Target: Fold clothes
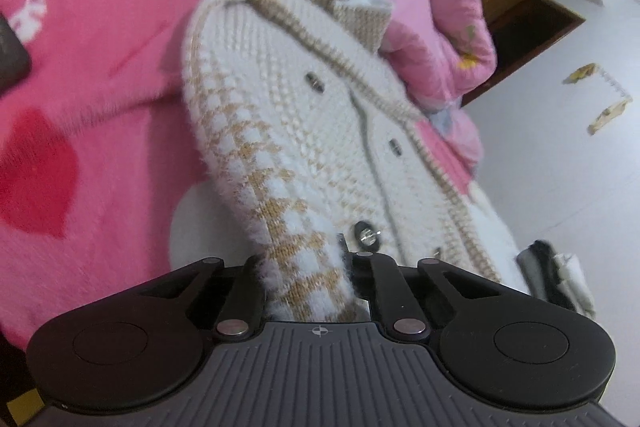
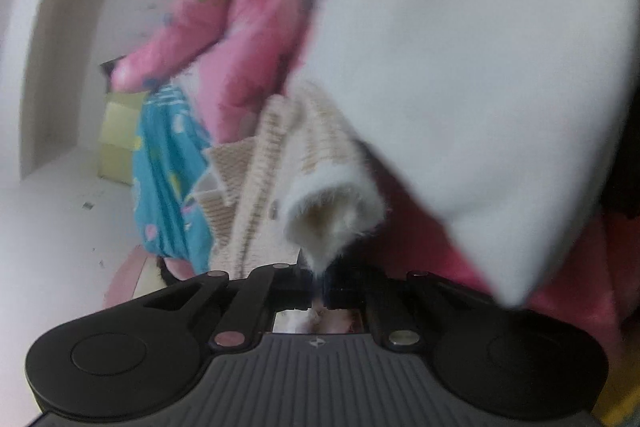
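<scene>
A cream and tan knitted cardigan with dark buttons lies along the pink bed, its front facing up. My left gripper is shut on its houndstooth-patterned sleeve, which runs straight out from between the fingers. In the right wrist view, my right gripper is shut on the fluffy white cuff of the other sleeve. The cardigan's ribbed tan edge hangs behind it. A large white fold of fabric fills the upper right and hides what is behind it.
A pink fleece blanket with white flowers and a red heart covers the bed. A pink and blue quilt is bunched at the far end. A white floor, a wooden step and a yellow box lie beside the bed.
</scene>
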A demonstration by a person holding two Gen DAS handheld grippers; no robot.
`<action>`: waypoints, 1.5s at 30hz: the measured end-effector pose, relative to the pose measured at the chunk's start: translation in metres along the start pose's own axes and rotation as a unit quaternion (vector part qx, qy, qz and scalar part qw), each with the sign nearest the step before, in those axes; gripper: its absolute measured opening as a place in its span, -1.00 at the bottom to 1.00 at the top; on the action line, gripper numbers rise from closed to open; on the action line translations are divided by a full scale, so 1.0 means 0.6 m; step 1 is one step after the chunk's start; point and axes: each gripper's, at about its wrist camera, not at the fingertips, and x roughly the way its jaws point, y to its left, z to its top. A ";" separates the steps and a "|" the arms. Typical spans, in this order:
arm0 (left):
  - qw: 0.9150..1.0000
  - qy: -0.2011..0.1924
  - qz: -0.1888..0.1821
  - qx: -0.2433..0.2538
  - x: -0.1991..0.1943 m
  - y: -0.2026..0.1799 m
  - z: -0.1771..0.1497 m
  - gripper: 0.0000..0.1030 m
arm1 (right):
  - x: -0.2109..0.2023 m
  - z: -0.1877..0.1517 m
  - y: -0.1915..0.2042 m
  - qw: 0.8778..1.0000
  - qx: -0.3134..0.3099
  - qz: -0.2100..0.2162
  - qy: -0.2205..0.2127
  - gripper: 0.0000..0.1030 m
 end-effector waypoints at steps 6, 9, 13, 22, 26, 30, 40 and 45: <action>1.000 -0.014 -0.025 0.000 -0.047 -0.002 0.016 -0.86 | -0.024 -0.008 0.053 0.999 -0.034 0.031 -0.003 -0.92; 0.999 -0.018 -0.035 0.001 -0.073 -0.002 0.022 -0.86 | -0.043 -0.018 0.061 0.998 -0.040 0.038 -0.002 -0.92; 0.999 -0.012 -0.037 0.012 -0.105 -0.007 0.009 -0.86 | -0.082 -0.035 0.061 0.998 -0.046 0.038 0.006 -0.92; 0.999 0.032 0.017 0.023 -0.113 0.024 -0.038 -0.82 | -0.137 -0.075 0.018 0.997 -0.062 -0.020 0.045 -0.91; 0.997 0.048 0.053 0.040 -0.102 0.032 -0.043 -0.65 | -0.137 -0.070 -0.009 0.989 -0.090 -0.091 0.069 -0.76; 0.995 0.045 0.068 0.064 -0.135 0.030 -0.040 -0.57 | -0.185 -0.061 -0.006 0.972 -0.163 -0.154 0.064 -0.46; 0.986 0.017 0.115 0.120 -0.187 -0.025 0.030 -0.55 | -0.165 -0.011 0.145 0.915 -0.384 -0.112 0.043 -0.47; 0.981 -0.009 0.097 0.169 -0.151 -0.083 0.100 -0.42 | -0.036 0.024 0.271 0.880 -0.470 -0.016 0.068 -0.46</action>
